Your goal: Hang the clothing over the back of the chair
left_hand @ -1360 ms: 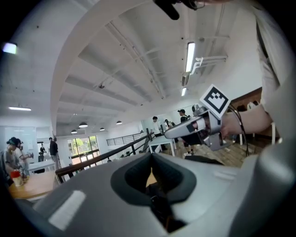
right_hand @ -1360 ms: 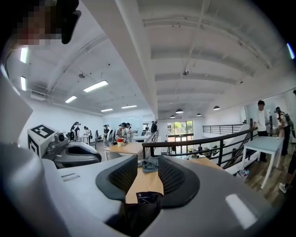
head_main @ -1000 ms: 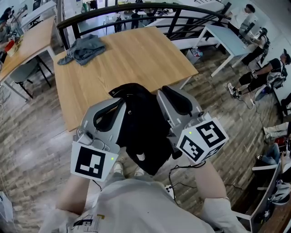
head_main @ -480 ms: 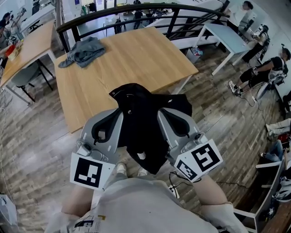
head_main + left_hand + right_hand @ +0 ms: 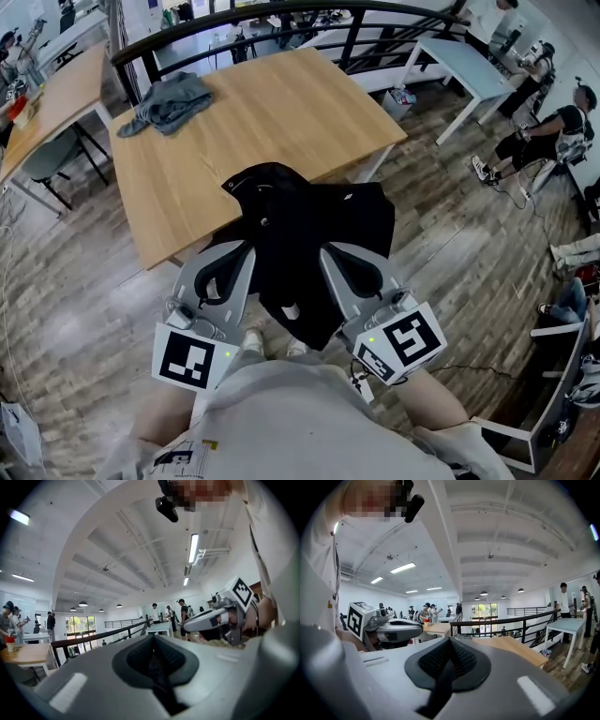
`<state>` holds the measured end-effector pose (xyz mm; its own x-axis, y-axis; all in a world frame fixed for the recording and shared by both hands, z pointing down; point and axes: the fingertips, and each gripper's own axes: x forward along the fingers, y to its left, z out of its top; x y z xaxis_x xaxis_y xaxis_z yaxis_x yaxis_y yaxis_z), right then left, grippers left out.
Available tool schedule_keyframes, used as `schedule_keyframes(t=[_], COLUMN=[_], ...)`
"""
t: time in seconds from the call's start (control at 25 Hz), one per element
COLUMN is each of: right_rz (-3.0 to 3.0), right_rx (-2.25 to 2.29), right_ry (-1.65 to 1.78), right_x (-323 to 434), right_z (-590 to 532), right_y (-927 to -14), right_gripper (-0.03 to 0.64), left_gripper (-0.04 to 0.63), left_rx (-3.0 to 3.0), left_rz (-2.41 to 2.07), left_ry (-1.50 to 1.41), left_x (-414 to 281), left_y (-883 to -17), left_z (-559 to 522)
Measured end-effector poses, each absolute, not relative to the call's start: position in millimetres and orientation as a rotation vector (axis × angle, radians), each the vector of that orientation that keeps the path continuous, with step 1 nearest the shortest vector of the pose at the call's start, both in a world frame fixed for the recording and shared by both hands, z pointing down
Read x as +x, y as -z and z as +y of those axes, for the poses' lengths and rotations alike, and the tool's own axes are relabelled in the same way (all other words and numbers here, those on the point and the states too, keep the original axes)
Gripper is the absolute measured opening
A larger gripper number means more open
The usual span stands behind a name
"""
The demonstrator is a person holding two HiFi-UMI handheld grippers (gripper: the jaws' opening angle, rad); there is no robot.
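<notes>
A black garment hangs draped between my two grippers in the head view, with a white tag low on its near side. Whatever carries it is hidden under the cloth, and no chair back shows. The left gripper sits against the garment's left edge, the right gripper against its right edge. In the left gripper view the left gripper's pads meet, and no cloth shows between them. The right gripper's pads are likewise pressed together and bare. Both are shut.
Behind the garment stands a wooden table with a grey cloth heaped at its far left corner. A black railing runs beyond it. A second table stands at left, and a pale table and seated people at right.
Both grippers have drawn back toward me and lower. The garment has spread out, with one side now falling wide to the right past the right gripper.
</notes>
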<state>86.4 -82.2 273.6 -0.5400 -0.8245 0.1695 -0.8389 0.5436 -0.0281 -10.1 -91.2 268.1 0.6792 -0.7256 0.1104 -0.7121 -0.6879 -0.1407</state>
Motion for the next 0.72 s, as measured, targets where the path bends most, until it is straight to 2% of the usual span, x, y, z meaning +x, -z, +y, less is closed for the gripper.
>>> schedule_keyframes(t=[0.72], right_rz=[-2.605], right_rx=[1.441], right_ry=[-0.087], right_x=[83.5], right_z=[-75.7], right_y=[-259.9], right_gripper=[-0.002], left_gripper=[0.001], left_rx=[-2.800], left_rz=[1.134], left_ry=[0.230], left_x=[2.3], left_y=[-259.4], left_z=[-81.8])
